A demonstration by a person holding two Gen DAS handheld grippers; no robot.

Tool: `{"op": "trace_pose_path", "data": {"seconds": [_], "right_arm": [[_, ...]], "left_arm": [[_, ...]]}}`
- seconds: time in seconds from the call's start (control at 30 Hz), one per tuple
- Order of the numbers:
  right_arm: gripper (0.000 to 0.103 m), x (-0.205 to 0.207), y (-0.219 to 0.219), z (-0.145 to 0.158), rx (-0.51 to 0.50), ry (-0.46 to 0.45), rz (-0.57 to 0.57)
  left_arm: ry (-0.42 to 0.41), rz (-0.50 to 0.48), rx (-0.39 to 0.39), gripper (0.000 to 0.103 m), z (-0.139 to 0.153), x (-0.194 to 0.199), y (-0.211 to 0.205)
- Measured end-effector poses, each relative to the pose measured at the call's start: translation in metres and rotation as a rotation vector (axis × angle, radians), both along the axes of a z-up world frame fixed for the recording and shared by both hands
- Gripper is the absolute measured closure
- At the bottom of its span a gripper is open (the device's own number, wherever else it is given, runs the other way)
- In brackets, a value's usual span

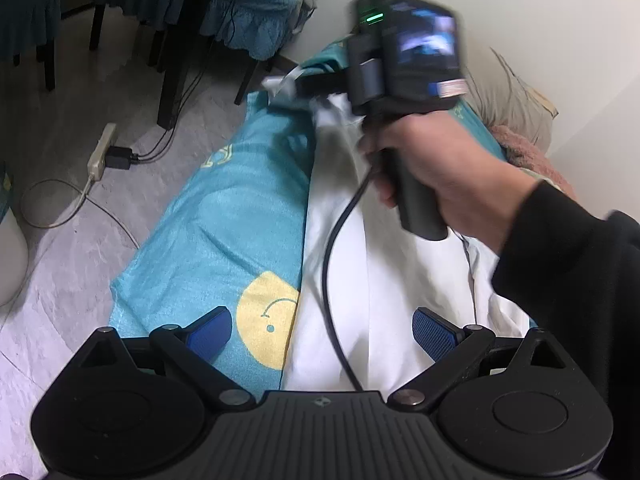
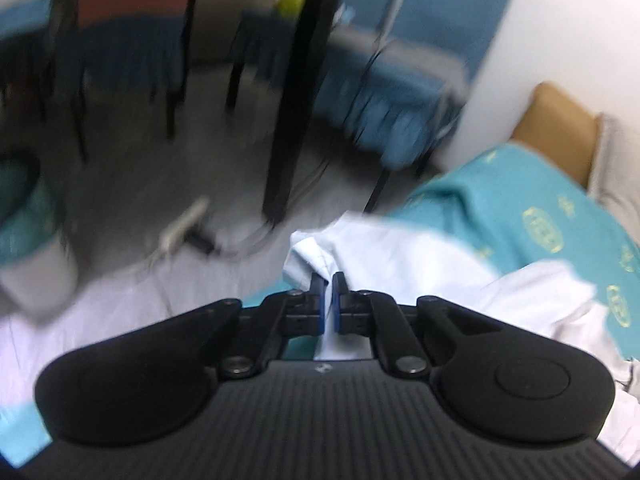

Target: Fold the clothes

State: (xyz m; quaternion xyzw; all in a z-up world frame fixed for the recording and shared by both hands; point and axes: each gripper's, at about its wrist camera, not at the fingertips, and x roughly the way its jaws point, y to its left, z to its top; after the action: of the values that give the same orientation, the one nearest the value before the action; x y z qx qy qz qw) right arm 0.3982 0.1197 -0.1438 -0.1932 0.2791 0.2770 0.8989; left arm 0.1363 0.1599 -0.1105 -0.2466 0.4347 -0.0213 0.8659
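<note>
In our left wrist view, 1 white garment (image 1: 384,280) lies along the teal-sheeted bed (image 1: 224,216); our left gripper (image 1: 320,330) hangs wide open and empty above it. In our right wrist view, blurred, our right gripper (image 2: 328,300) seems clamped on a raised fold of it, so folding looks partway.

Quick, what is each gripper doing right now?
Left gripper: open, holding nothing, above the white garment.
Right gripper: closed on a fold of the white garment.
</note>
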Motion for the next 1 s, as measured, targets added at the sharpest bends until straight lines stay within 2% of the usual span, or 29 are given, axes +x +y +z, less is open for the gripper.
{"op": "trace_pose_path", "data": {"seconds": [0.1, 0.23, 0.33, 0.4, 0.5, 0.6, 0.7, 0.73, 0.77, 0.8, 0.83, 0.87, 0.93, 1.0], "right_arm": [[0.097, -0.005, -0.025, 0.028, 0.116, -0.066, -0.077], [0.097, -0.009, -0.099, 0.052, 0.287, -0.122, -0.333], [0.097, -0.011, -0.166, 0.047, 0.394, -0.104, -0.554], [0.097, -0.010, -0.208, 0.032, 0.431, -0.061, -0.674], [0.096, -0.010, -0.257, 0.001, 0.424, 0.035, -0.768], [0.094, -0.020, -0.279, -0.021, 0.422, 0.076, -0.760], [0.092, -0.034, -0.288, -0.025, 0.392, 0.064, -0.701], [0.086, -0.038, -0.288, -0.024, 0.376, 0.051, -0.679], [0.064, -0.040, -0.287, -0.023, 0.359, 0.034, -0.657], [0.051, -0.043, -0.285, -0.021, 0.349, 0.005, -0.629], [0.028, -0.046, -0.282, -0.017, 0.344, -0.036, -0.596], [0.024, -0.047, -0.278, -0.012, 0.341, -0.068, -0.564], [0.025, -0.043, -0.268, -0.003, 0.337, -0.102, -0.506], [0.025, -0.029, -0.252, 0.002, 0.305, -0.082, -0.436]], "left_arm": [[-0.016, 0.004, -0.021, 0.005, 0.003, -0.003, -0.003], [-0.037, -0.010, -0.011, 0.005, 0.008, -0.006, -0.012], [-0.041, -0.020, 0.003, 0.005, 0.008, -0.004, -0.018], [-0.033, -0.033, 0.008, 0.005, 0.006, 0.001, -0.022], [-0.029, -0.052, 0.024, 0.005, 0.002, 0.005, -0.030], [-0.026, -0.070, 0.041, 0.005, -0.002, 0.010, -0.037], [-0.021, -0.084, 0.053, 0.005, -0.006, 0.015, -0.044], [-0.020, -0.084, 0.053, 0.005, -0.006, 0.016, -0.046], [-0.020, -0.088, 0.056, 0.005, -0.007, 0.017, -0.047], [-0.021, -0.092, 0.063, 0.005, -0.007, 0.018, -0.049], [-0.021, -0.096, 0.072, 0.005, -0.007, 0.019, -0.051], [-0.021, -0.100, 0.082, 0.005, -0.007, 0.020, -0.053], [-0.018, -0.107, 0.087, 0.005, -0.008, 0.021, -0.055], [-0.015, -0.108, 0.087, 0.005, -0.009, 0.021, -0.056]]}}
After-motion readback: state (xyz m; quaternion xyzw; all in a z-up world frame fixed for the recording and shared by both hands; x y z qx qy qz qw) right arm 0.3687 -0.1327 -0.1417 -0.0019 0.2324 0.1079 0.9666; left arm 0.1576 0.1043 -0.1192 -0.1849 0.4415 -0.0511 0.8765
